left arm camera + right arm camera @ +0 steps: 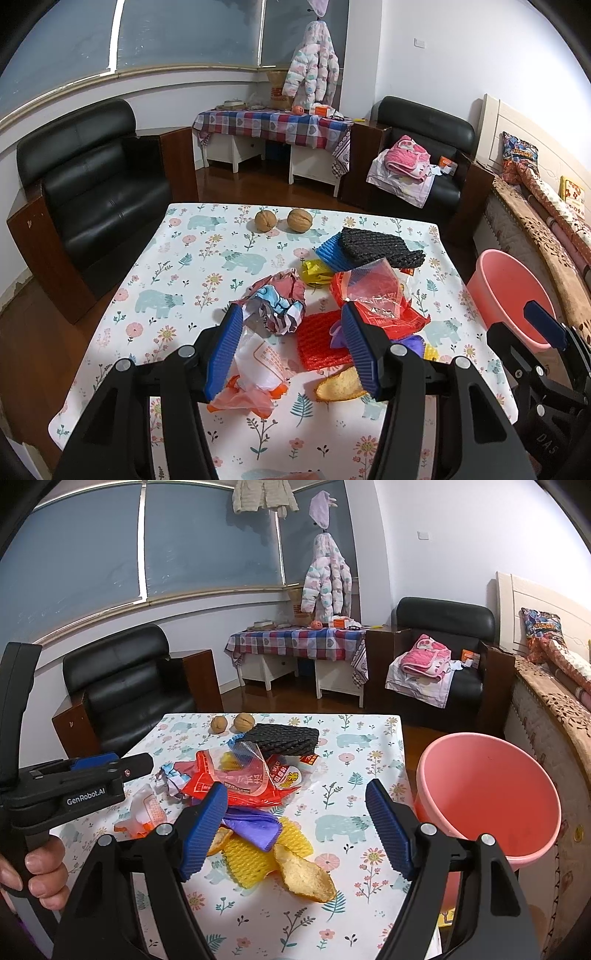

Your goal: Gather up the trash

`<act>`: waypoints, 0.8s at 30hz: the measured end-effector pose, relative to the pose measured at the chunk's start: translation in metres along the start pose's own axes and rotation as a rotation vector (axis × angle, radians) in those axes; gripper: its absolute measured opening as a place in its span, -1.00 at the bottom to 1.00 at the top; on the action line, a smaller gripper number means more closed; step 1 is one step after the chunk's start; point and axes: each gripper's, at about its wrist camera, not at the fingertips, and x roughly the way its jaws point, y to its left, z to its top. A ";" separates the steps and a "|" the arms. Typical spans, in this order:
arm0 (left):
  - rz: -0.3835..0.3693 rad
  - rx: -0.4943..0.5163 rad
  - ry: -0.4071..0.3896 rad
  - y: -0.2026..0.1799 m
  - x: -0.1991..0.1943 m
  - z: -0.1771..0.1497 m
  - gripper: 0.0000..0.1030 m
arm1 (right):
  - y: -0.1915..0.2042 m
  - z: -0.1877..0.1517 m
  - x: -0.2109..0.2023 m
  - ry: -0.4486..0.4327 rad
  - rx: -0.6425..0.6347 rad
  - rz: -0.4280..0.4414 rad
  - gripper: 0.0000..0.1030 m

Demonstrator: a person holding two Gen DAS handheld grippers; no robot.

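Note:
Trash lies in a pile on the floral table [192, 258]: a crumpled paper ball [280, 306], a red plastic wrapper [373, 302], red foam net [319, 343], a white and orange bag [258, 369], orange peel [304, 873], yellow foam net [251, 856] and a purple wrapper [255, 825]. My left gripper [291, 350] is open and empty, above the crumpled ball and the white bag. My right gripper [295, 830] is open and empty, above the peel and yellow net. A pink bucket [491, 794] stands off the table's right edge.
Two walnuts [282, 220] sit at the far table edge. Black foam net [380, 247] lies over blue foam [330, 251] behind the pile. Black armchairs [92, 192] stand to the left and far right; a bed [546, 221] runs along the right.

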 end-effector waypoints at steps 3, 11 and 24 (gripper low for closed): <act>0.000 -0.001 0.001 0.000 0.000 0.000 0.08 | 0.000 0.000 0.000 0.000 0.000 0.001 0.50; 0.000 -0.001 0.001 0.000 0.000 0.000 0.08 | -0.002 -0.001 0.000 -0.001 0.012 -0.004 0.50; -0.001 -0.001 0.001 -0.004 -0.003 0.001 0.08 | -0.003 -0.001 -0.001 -0.001 0.016 -0.006 0.50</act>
